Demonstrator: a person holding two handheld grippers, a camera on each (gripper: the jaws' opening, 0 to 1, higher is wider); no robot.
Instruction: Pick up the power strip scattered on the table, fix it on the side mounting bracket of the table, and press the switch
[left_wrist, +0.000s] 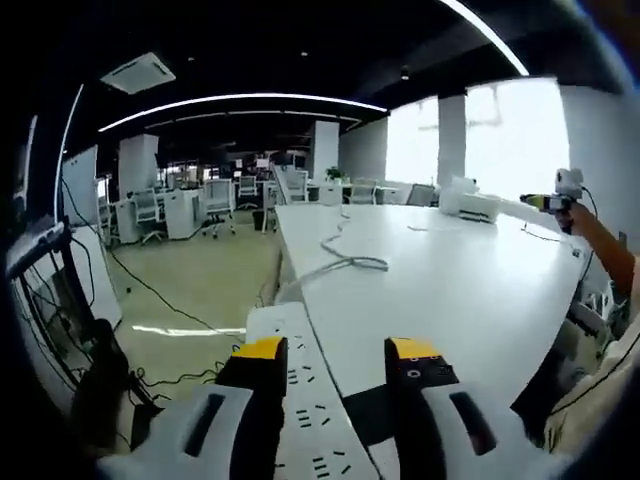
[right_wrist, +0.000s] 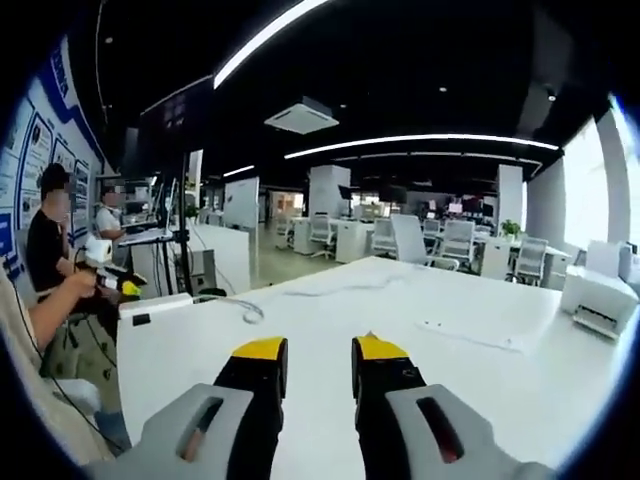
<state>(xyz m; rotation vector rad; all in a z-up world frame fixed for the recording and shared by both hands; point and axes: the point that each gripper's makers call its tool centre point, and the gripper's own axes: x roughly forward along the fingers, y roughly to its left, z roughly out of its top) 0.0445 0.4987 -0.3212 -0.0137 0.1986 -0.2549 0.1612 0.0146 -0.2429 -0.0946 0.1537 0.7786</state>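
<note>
- Bench (left_wrist: 470, 290) surface, white and wide, stretched ahead of both claws, its near corner just beyond the left claw's tips.
- Printer (right_wrist: 598, 292), white, sat on the bench far ahead and to the right of the right claw, well apart from it.
- Power strip (left_wrist: 305, 400), long and white with rows of sockets, ran from under the left claw forward along the bench's side edge, lying between the two jaws. It looked like rigid plastic: stiff, fairly light, smooth enough to slip. I judged the long side walls the best hold, near mid-length so it would not tip, and away from the switch.
- Cable (left_wrist: 345, 258), white and limp, curled on the bench ahead of the left claw; it would likely drag and tug if the strip were lifted.
- Left claw (left_wrist: 335, 352) stood spread, a jaw on each side of the strip, not visibly touching it.
- Right claw (right_wrist: 318, 352) hung over bare bench with its jaws a little apart and nothing between them.
- Side mounting bracket could not be made out.
</note>
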